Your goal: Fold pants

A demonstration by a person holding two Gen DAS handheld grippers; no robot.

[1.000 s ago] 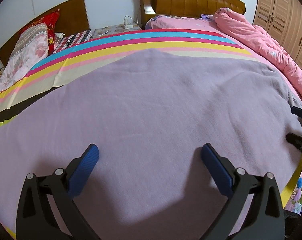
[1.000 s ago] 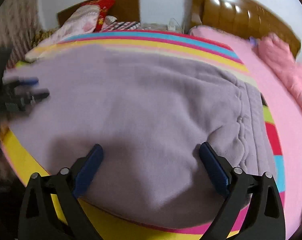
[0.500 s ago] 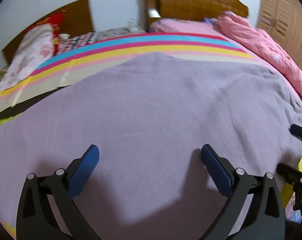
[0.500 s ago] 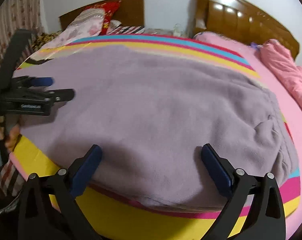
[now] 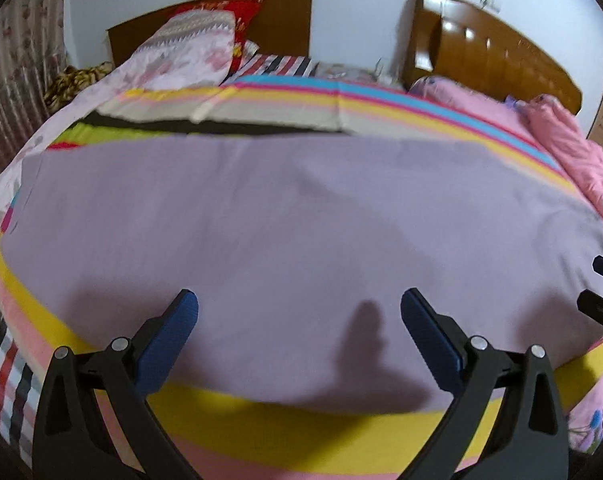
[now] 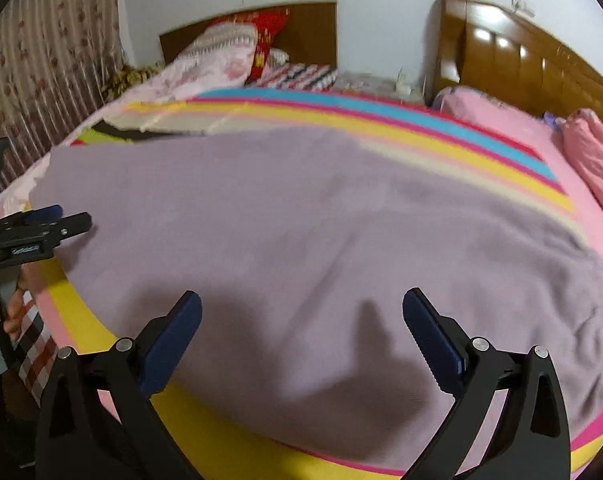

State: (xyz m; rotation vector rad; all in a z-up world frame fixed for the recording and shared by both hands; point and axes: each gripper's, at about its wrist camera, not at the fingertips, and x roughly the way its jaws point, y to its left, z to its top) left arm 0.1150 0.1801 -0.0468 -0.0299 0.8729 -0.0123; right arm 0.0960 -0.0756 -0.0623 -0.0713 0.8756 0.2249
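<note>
Bed (image 5: 285, 420), covered by a smooth sheet in broad stripes of yellow, pink, cyan and cream. Room: pale wall, two glossy brown wooden headboards (image 6: 533, 60), floral pleated curtain (image 6: 45, 64) at left, slatted wooden wardrobe door at far right of the left wrist view.

Pants (image 5: 293, 232): soft, fleecy lilac fabric, spread flat and wide over the near half of the bed, lightly rippled toward the right edge.

Pink quilt (image 5: 569, 152), puffy, bunched along the right side; patterned pillows (image 5: 193, 48) piled by the smaller headboard.

Left hand-held gripper (image 5: 299, 308): black frame, blue ribbed pads, jaws wide apart above the pants, holding nothing.

Right hand-held gripper (image 6: 301, 308): same build, jaws wide apart above the pants, holding nothing.
</note>
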